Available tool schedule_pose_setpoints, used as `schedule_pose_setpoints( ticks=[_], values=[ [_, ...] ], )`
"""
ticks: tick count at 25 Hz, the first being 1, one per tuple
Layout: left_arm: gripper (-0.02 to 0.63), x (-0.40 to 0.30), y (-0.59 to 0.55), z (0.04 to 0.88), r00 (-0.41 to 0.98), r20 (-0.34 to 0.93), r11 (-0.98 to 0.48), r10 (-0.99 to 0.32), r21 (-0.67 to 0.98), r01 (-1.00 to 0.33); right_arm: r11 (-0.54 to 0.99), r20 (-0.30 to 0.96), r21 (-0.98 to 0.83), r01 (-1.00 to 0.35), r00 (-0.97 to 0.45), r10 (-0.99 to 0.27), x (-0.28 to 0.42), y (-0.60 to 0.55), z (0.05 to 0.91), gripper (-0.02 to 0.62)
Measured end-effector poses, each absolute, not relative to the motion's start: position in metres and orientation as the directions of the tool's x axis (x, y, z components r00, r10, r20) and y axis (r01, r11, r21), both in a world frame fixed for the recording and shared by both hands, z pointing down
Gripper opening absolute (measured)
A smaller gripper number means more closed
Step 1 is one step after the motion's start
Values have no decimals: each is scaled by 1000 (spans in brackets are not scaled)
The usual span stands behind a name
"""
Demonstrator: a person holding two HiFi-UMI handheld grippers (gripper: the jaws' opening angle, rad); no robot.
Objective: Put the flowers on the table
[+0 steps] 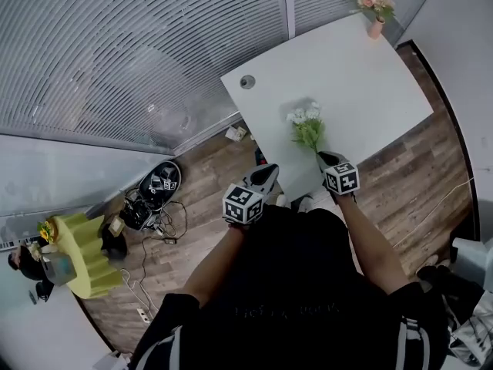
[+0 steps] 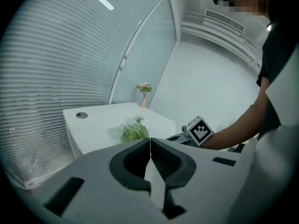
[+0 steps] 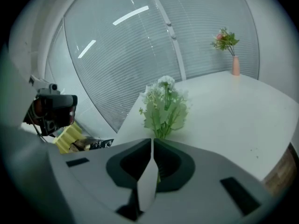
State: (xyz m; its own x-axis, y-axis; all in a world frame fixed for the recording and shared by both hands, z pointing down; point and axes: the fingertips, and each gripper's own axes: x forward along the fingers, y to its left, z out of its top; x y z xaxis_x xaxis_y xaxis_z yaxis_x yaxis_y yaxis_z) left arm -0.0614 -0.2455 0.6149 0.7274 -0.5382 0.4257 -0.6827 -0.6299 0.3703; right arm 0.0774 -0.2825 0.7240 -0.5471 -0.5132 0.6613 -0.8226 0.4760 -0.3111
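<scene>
**A:** While we are holding the right gripper (image 3: 153,141) out at the white worktop (image 1: 347,75), what is it pinching?

**B:** We are seeing its jaws pressed onto the green stems of the flowers (image 3: 163,106), a bunch of white blooms and pale leaves.

**A:** Where is the bunch hanging?

**B:** We are seeing it over the worktop's near part, close to the front edge. We are not managing to tell whether it is touching the surface.

**A:** And the left gripper (image 2: 150,140)?

**B:** We are holding it near the right one, above the wooden floor (image 1: 208,176), jaws pressed together on nothing. We are also seeing a pink vase (image 1: 376,28) at the far corner, well apart.
</scene>
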Motion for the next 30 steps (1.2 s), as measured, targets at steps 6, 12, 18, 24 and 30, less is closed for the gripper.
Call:
schedule_pose_setpoints(
  ticks=[6, 12, 18, 24, 30],
  values=[
    [20, -56, -242, 612, 741, 403, -641, -538, 375, -669, 481, 585, -295, -826, -554, -592, 80, -276, 694, 38],
    [20, -46, -233, 607, 753, 387, -655, -533, 374, -656, 538, 500, -265, -800, -591, -633, 73, -264, 658, 37],
    [20, -40, -225, 593, 760, 354, -675, -545, 351, -648, 569, 418, -265, -778, -625, -660, 59, -252, 619, 37],
    [20, -35, -221, 567, 770, 300, -697, -562, 330, -637, 614, 326, -240, -752, -658, -679, 50, -239, 574, 37],
    [20, -32, -211, 545, 781, 259, -723, -569, 295, -625, 634, 261, -222, -741, -672, -693, 51, -221, 539, 37]
  ],
)
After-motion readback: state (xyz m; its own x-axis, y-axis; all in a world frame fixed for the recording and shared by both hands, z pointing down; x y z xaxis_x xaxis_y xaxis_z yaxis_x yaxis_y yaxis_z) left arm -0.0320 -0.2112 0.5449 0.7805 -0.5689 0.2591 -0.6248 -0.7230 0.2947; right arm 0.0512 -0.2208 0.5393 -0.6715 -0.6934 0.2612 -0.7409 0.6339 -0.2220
